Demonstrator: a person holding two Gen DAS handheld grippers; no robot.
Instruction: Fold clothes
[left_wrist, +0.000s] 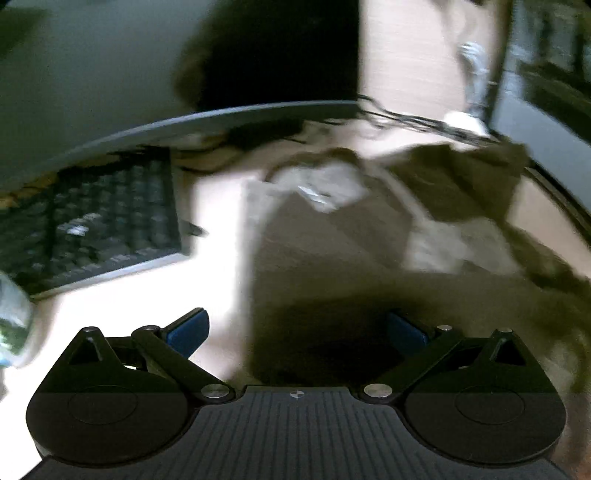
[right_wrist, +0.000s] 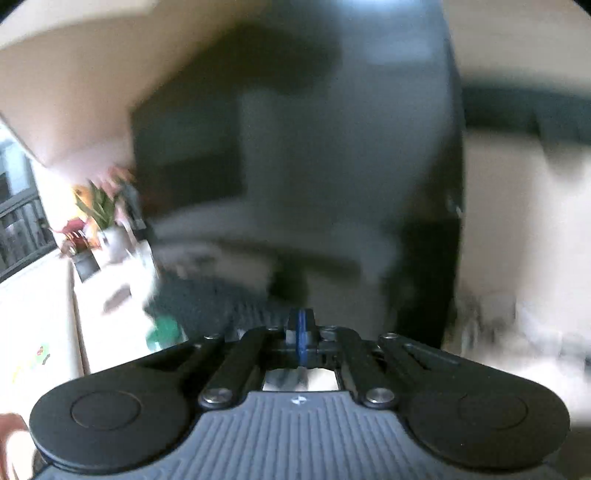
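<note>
Left tool (left_wrist: 297, 334) spread wide, empty, above the olive-brown crumpled cloth garment (left_wrist: 369, 251) ahead on the pale counter (left_wrist: 218, 221); right tool (right_wrist: 302, 334) pinched closed, apparently empty; drop left onto an edge squarely.

We see our left gripper (left_wrist: 297, 332) spread wide above olive clothes (left_wrist: 369, 236), keyboard (left_wrist: 107, 218) beside

Blurred desk (left_wrist: 218, 280), keyboard (left_wrist: 107, 218), monitor (right_wrist: 332, 129)
</note>
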